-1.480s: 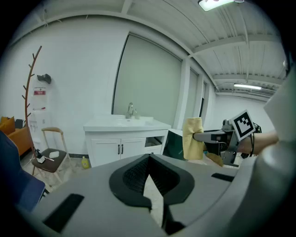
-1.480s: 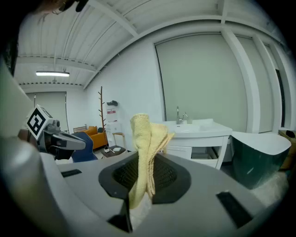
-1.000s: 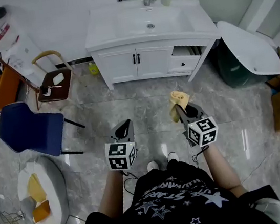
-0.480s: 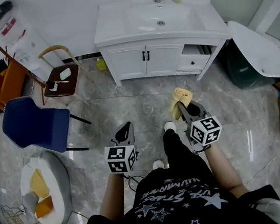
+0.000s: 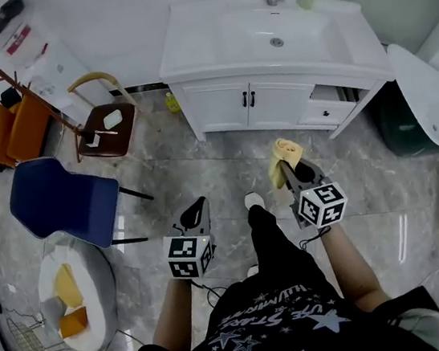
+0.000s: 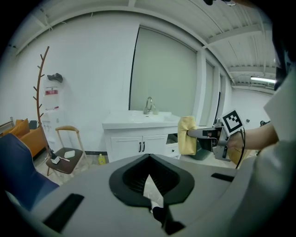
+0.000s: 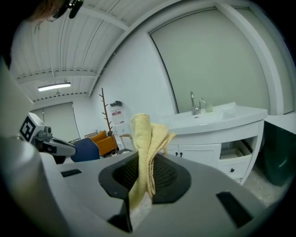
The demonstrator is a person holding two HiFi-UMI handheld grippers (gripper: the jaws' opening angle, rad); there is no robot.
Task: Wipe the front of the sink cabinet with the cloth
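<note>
The white sink cabinet (image 5: 252,106) stands ahead against the wall, two doors shut, a basin and tap on top. My right gripper (image 5: 283,166) is shut on a folded yellow cloth (image 5: 283,156), held up above the floor well short of the cabinet. In the right gripper view the cloth (image 7: 145,148) rises from the jaws, with the cabinet (image 7: 210,149) beyond. My left gripper (image 5: 199,205) is shut with nothing in it, level with the right one. The left gripper view shows the cloth (image 6: 187,134) to the right and the cabinet (image 6: 138,144) ahead.
A small drawer (image 5: 330,107) at the cabinet's right stands partly open. A yellow bottle (image 5: 171,102) sits by its left foot. A wooden chair (image 5: 106,131) and a blue chair (image 5: 65,202) stand left. A white round tabletop (image 5: 436,100) leans at right.
The person has stepped toward the cabinet, one leg now forward between the grippers. Both grippers keep their pose, the cloth still held in the right one.
</note>
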